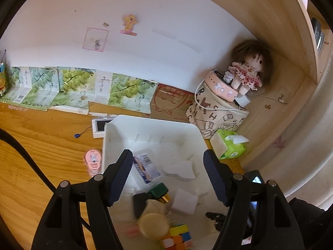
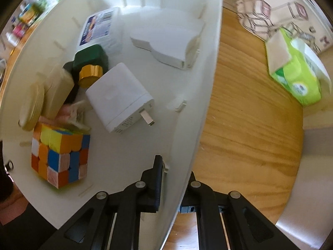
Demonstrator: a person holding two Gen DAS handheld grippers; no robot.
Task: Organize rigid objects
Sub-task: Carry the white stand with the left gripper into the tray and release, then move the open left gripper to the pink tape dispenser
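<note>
A white plastic bin [image 1: 116, 129] [image 2: 206, 66] stands on the wooden desk. It holds a colour cube [image 2: 60, 156] [image 1: 177, 237], a white charger [image 2: 120, 98] [image 1: 184, 202], a green bottle with a gold cap [image 2: 91, 62] [image 1: 160, 193], a beige round-lidded container [image 2: 33, 106] [image 1: 153, 225], a clear labelled box [image 2: 97, 29] [image 1: 145, 166] and a white flat box [image 2: 168, 43] [image 1: 181, 169]. My right gripper [image 2: 177, 173] is shut on the bin's right wall. My left gripper [image 1: 168, 175] is open and empty above the bin.
A green tissue pack [image 2: 297, 77] [image 1: 231, 145] lies right of the bin, by a printed fabric case [image 1: 216, 114] carrying a pink box and a doll [image 1: 249, 70]. A pink correction tape [image 1: 92, 160] and a small white device [image 1: 100, 127] lie left of the bin.
</note>
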